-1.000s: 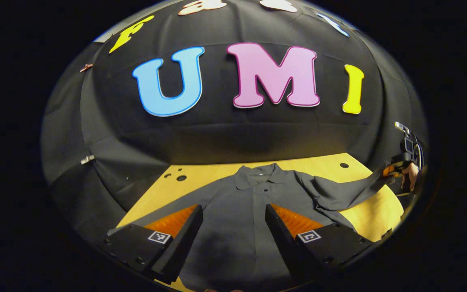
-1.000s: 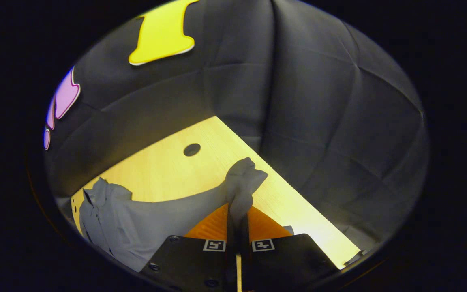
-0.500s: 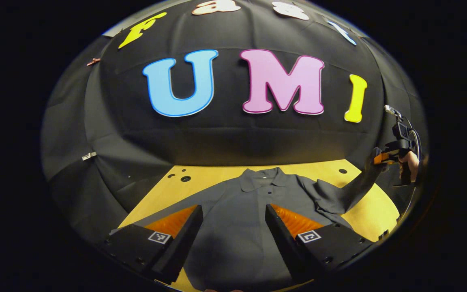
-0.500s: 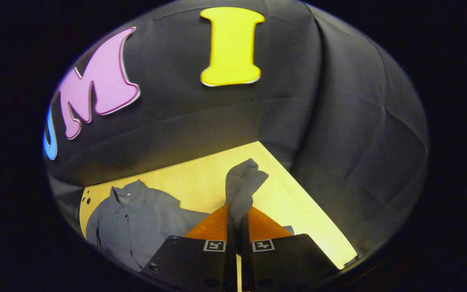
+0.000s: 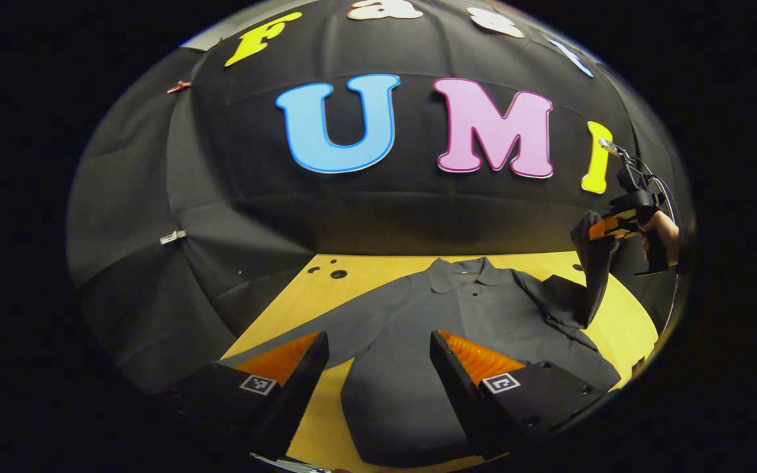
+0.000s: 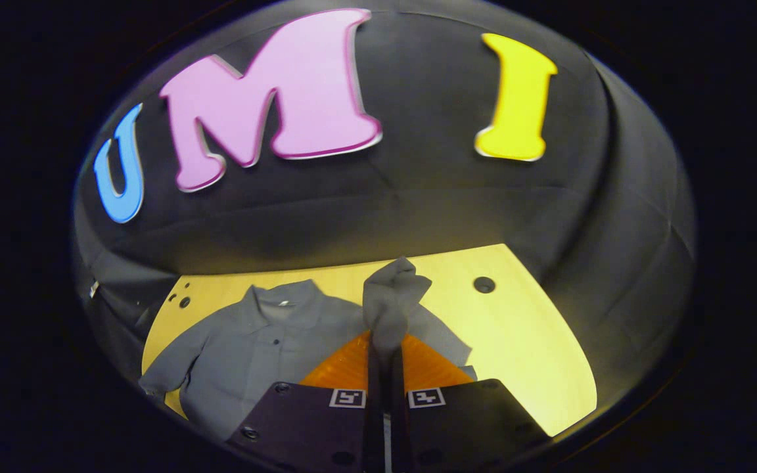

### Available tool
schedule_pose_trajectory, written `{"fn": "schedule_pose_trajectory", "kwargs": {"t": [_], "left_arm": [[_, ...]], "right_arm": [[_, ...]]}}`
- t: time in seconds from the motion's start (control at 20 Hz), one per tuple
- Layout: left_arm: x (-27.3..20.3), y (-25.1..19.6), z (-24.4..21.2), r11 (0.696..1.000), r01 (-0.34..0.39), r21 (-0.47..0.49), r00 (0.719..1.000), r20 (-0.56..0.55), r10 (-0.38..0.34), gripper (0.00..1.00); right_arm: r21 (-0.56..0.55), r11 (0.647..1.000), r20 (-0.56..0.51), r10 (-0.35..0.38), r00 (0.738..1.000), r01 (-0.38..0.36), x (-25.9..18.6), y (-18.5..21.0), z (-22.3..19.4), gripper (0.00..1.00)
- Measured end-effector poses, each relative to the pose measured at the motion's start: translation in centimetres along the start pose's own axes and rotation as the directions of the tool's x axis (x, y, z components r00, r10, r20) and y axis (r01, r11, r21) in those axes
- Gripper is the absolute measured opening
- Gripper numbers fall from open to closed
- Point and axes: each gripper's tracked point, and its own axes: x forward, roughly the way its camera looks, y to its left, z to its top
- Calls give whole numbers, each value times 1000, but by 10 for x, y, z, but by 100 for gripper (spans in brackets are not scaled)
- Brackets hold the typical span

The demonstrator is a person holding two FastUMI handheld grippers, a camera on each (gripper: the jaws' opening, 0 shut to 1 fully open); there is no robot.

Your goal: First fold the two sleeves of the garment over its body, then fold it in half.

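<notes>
Square black-and-white markers (image 6: 346, 397) on dark finger mounts

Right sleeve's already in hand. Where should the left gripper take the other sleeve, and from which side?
Judging by its pose, grip the other sleeve at its cuff end, coming from the shirt's outer side. It lies flat and stretched outward on the table, so the cuff is the free end. The left gripper hangs open over the body.

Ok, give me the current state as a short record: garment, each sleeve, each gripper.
garment: dark collared shirt, body flat on the wooden table
right sleeve: cuff lifted off the table
left sleeve: flat, spread outward, not folded
right gripper: shut on the cuff
left gripper: open, above the shirt's hem, holding nothing
</notes>
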Motion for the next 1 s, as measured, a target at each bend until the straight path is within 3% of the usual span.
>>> {"fn": "schedule_pose_trajectory", "kwargs": {"t": [0.5,1.0], "left_arm": [[-19,63,-34,987,-133,-87,990,-56,128,99],[-36,105,-61,954,-249,-165,965,-130,229,98]], "right_arm": [[-135,969,-78,198,977,-207,28,177,-25,9],[-142,913,-230,346,909,-383,49,314,-101,9]]}}
